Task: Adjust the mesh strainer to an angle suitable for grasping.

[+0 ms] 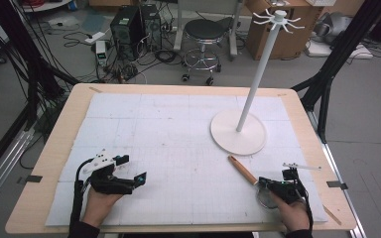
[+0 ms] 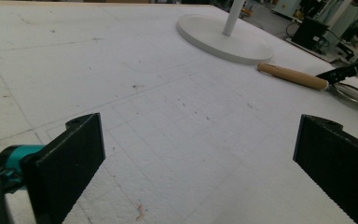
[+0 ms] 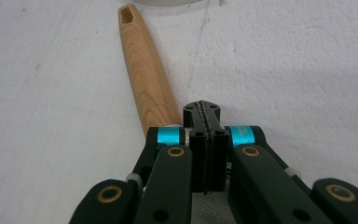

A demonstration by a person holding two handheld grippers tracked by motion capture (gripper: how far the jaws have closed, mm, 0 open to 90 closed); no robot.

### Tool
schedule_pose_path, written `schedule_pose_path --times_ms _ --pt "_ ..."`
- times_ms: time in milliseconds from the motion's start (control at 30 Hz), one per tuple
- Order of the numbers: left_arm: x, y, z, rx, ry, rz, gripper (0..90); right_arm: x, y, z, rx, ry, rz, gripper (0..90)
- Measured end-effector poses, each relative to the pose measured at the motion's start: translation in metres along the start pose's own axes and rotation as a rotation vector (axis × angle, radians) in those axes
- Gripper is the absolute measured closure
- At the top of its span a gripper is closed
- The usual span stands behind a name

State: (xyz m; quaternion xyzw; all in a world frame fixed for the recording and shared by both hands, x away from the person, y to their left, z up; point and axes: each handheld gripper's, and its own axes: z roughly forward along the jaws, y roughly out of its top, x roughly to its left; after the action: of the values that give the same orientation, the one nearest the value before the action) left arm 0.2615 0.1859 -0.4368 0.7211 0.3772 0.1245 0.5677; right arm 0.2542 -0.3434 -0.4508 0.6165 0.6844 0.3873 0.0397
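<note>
right tool (image 3: 204, 154): jaws pressed flat together, nothing visible between the pads; in the right gripper view they sit over the metal mesh of the strainer (image 3: 207, 210), at the joint where the mesh meets the wooden handle.
strainer handle (image 3: 144, 70): lies flat on the counter (image 1: 178, 144), long axis running from the right tool's tips toward 11 o'clock in the high view, hanging hole at the far end.
strainer position: at the right near part of the counter, its mesh bowl under the right hand (image 1: 290, 210), handle tip near the stand's base but apart from it.
left tool (image 2: 196, 154): jaws spread wide, empty, resting low over the bare counter at the left near part; the strainer lies well apart, toward its 2 o'clock.
nearer hand: the right one, by far.
stand (image 1: 238, 131): white round base with an upright pole, at 11 o'clock from the right tool, beyond the handle tip.
judgement: the handle's slant toward the stand likely sets the line for lifting.
</note>
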Motion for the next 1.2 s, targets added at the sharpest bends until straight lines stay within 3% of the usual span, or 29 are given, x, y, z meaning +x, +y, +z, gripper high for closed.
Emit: schedule_pose_path --times_ms 367,733,1000,1033,1100,1200 --pt "0.0 0.002 0.003 -0.007 -0.006 -0.001 2.7 -0.001 -0.009 -0.004 -0.022 0.02 0.033 90.0" --pt "0.0 0.002 0.004 -0.004 -0.006 0.003 2.7 -0.003 -0.015 -0.005 -0.054 0.03 0.04 90.0" --pt "0.001 0.001 0.003 -0.003 -0.003 -0.005 2.7 -0.004 -0.013 -0.005 -0.043 0.043 0.027 89.7" --pt "0.001 0.001 0.004 -0.001 -0.003 -0.002 2.7 -0.004 -0.013 -0.005 -0.05 0.057 0.023 88.8" --pt "0.0 0.001 0.004 -0.002 -0.003 -0.002 2.7 -0.005 -0.012 -0.008 -0.081 0.061 0.024 78.0" --pt "0.0 0.001 0.005 0.002 -0.007 0.001 2.7 -0.009 -0.009 -0.012 -0.109 0.095 0.05 69.7"
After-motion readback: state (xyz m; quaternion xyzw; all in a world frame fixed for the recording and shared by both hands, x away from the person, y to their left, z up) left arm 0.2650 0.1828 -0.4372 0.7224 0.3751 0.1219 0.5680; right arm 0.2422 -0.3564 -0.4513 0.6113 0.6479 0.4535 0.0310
